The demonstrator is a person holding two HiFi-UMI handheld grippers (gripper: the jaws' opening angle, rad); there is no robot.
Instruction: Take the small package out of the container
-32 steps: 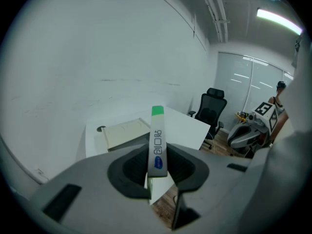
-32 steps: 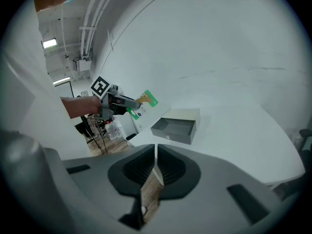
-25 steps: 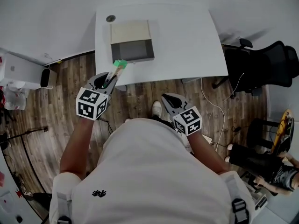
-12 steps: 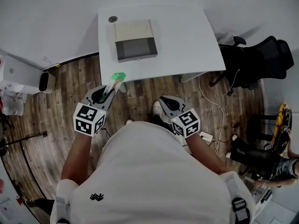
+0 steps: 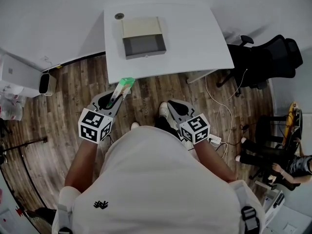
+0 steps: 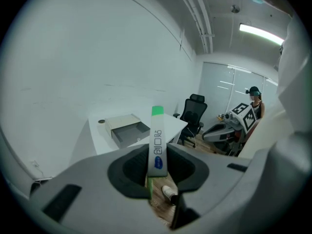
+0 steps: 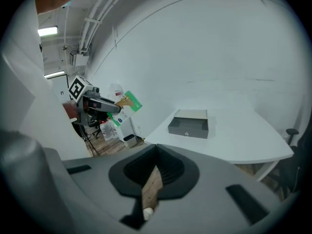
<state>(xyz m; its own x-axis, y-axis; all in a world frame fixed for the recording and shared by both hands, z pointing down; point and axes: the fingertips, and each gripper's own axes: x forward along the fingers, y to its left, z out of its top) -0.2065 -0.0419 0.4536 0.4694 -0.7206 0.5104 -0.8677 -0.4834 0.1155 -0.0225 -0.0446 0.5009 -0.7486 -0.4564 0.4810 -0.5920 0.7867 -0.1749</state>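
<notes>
The left gripper [image 5: 116,98] is closed on the small package [image 5: 124,85], a flat narrow sachet, white with a green end. The package stands up out of the jaws and its green end points toward the table [image 5: 200,38] in the upper middle of the head view. The package is in the air over the wooden floor [image 5: 73,96], below the near edge of the table and well apart from the container [image 5: 144,46]. The container is a grey box with a beige top, and it sits on the table near the far edge, at the top centre of the frame. In the left gripper view the package crosses the middle of the picture, and both pads press on its lower part. The right gripper [image 5: 175,107] is lower and to the right of centre, close to the person's body. Its jaws are drawn together, with only a thin slit of floor showing behind them, and nothing is between them. A black office chair [image 5: 265,65] stands right of the table. Another person [image 5: 290,167] sits at the lower right edge of the head view.
</notes>
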